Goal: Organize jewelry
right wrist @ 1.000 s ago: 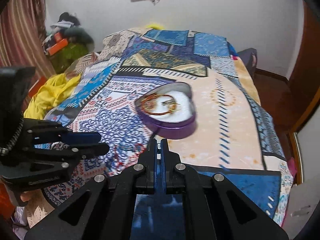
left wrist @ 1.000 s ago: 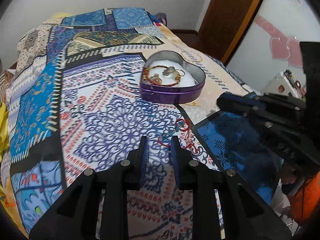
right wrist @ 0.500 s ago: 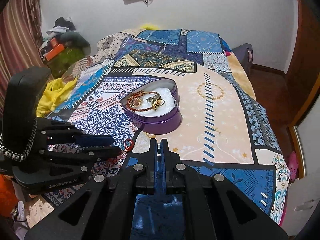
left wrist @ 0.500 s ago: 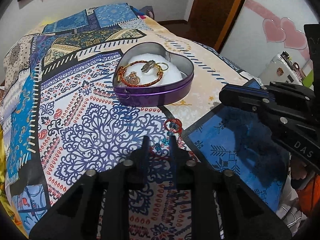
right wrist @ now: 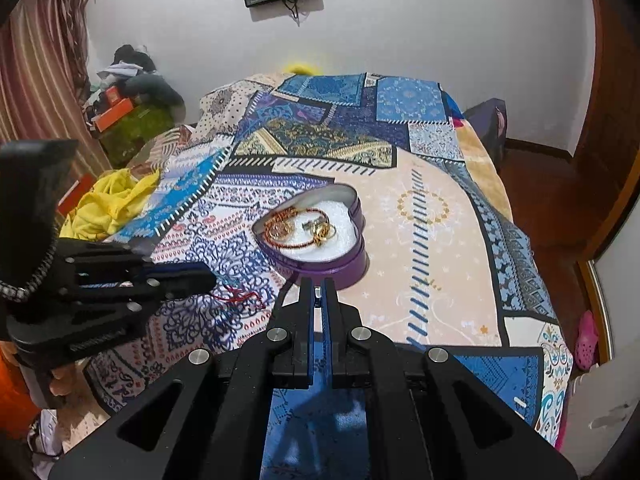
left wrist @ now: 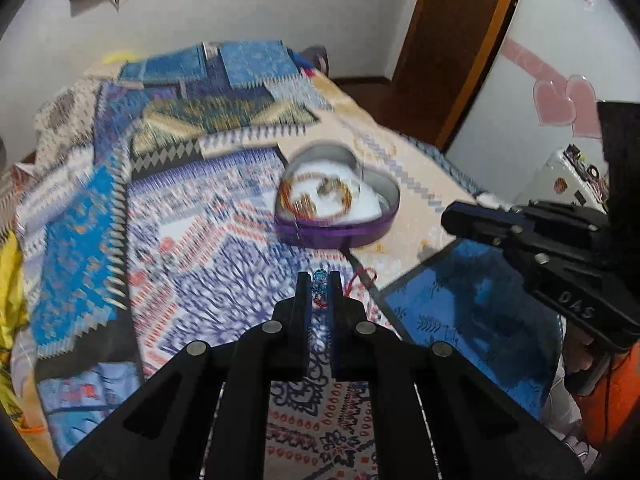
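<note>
A patchwork-covered bed bears a purple heart-shaped tin — red-threaded bracelet beside it.

My left gripper now closes its fingers on the blue-beaded bracelet, which lay loose on the bedspread a second ago, red cord trailing off to the side. The heart-shaped tin sits farther ahead than half a second back, and the view smears with motion.
</note>
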Tool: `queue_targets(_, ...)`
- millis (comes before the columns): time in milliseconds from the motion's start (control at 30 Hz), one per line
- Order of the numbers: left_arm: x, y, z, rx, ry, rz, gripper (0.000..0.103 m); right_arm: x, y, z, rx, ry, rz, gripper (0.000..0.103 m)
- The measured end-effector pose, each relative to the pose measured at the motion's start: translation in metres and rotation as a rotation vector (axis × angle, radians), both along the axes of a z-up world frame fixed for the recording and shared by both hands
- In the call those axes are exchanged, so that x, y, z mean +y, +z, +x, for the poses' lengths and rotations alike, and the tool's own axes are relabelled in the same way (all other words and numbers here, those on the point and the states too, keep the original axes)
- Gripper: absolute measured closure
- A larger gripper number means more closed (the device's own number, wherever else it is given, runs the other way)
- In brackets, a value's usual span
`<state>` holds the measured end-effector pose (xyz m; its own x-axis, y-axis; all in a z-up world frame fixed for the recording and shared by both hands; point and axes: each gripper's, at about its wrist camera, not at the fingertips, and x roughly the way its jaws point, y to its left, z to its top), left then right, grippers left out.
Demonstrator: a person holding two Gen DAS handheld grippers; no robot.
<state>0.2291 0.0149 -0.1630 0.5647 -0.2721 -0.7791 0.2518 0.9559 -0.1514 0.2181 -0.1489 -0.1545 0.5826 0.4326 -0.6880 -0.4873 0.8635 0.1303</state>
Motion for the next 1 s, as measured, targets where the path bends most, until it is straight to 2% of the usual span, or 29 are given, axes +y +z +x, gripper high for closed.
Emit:
queue_targets(167, 0.004, 0.031, -0.002, -0.089, 0.015, -0.004, 0.098, 0.003, 0.008, 0.003, -0.021, -0.002, 0.007, 0.1)
queue_targets(567, 0.006, 0.07, 0.006, -0.196, 0.035, -0.006, 0.098, 0.013, 0.029, 0.011, -0.085, 0.009, 0.034, 0.1)
queue_targets(767, 0.005, 0.072, 0.017, -0.205, 0.046, -0.021, 0.098, 0.015, 0.029, 0.019, -0.095, 0.009, 0.04, 0.1)
queue_targets(1000, 0.005, 0.062, 0.032, -0.181, 0.053, -0.047, 0.098, 0.008, 0.016, 0.027, -0.066, -0.004, 0.035, 0.1)
